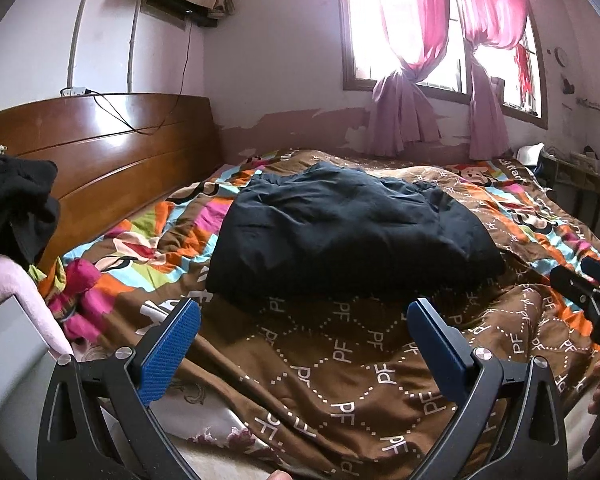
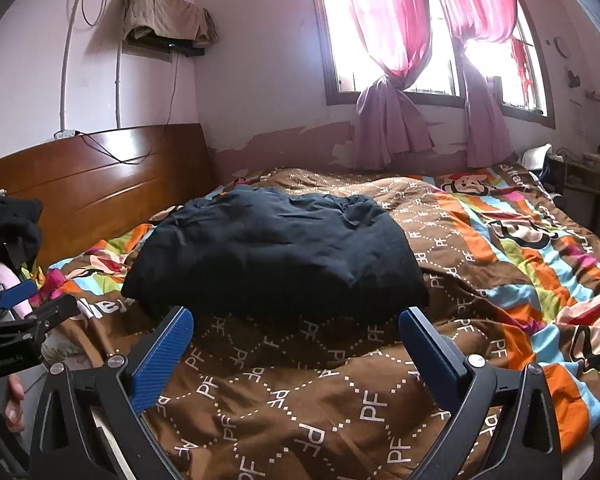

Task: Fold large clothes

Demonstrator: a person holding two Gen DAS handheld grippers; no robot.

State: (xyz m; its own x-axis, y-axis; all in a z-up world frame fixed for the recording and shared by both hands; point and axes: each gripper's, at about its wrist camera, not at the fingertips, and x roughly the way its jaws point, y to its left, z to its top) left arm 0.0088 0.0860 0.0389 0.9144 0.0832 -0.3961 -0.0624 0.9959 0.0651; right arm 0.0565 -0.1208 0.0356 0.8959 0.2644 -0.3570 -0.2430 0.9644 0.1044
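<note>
One black garment (image 1: 348, 232) on quilt (image 1: 340, 360)

The near edge of the bed (image 2: 300, 420) lies open: only flat brown quilt (image 1: 340, 360) between it and the dark folded garment (image 1: 340, 236) (a puffy mound mid-bed). Toward the right edge the quilt is bare and passable. At the left edge a black clothes pile (image 1: 16, 200) and the wooden headboard (image 1: 100, 148) crowd the way.

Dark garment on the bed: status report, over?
Left gripper and right gripper both open, empty, short of it. Dark garment lies bunched on the quilt, untouched. Nothing in the way.
</note>
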